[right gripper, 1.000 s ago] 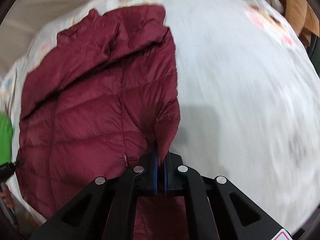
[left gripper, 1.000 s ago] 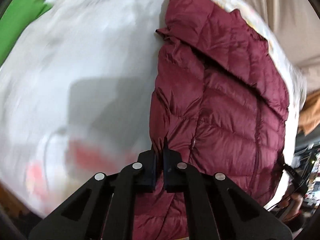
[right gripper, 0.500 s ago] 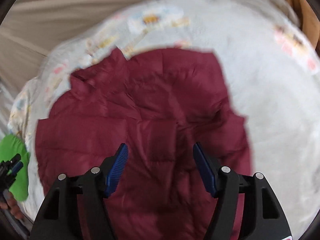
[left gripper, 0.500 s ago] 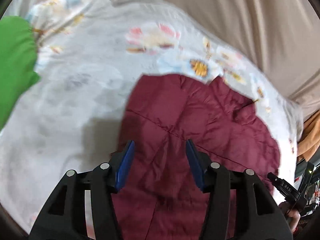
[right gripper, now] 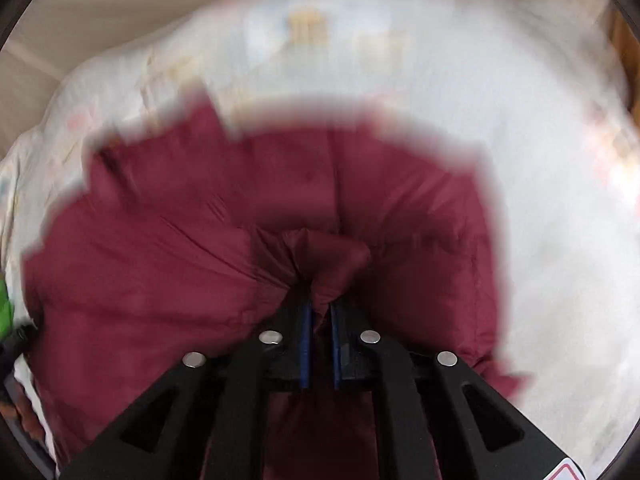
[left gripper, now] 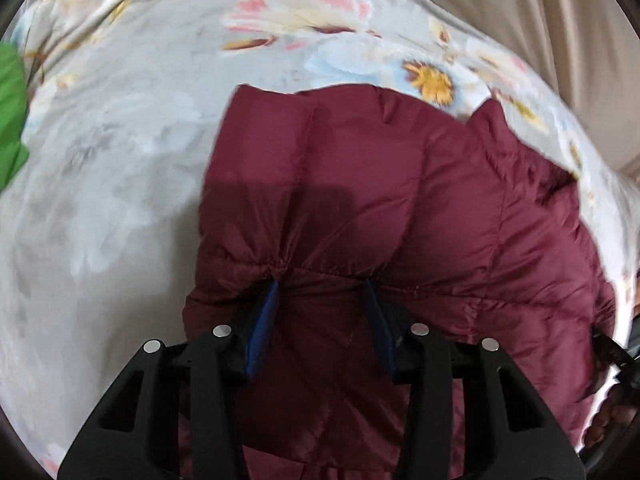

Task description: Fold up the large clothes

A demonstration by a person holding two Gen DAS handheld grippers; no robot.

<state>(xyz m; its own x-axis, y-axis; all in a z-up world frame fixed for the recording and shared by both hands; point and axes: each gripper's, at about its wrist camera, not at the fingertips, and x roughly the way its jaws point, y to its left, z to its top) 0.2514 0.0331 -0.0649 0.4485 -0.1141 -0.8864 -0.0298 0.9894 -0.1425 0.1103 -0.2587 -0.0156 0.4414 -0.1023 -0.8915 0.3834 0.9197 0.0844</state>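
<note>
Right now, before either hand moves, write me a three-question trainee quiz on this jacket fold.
1. True or false: the left gripper has its fingers spread apart over the maroon puffer jacket.
2. Multiple choice: the right gripper is (A) wide open above bare bedding, (B) pinching a bunched fold of the jacket, (C) holding the green cloth.
3. Fill in: the jacket lies on a ____-printed bedsheet.

Key: 1 true; 2 B; 3 floral.
</note>
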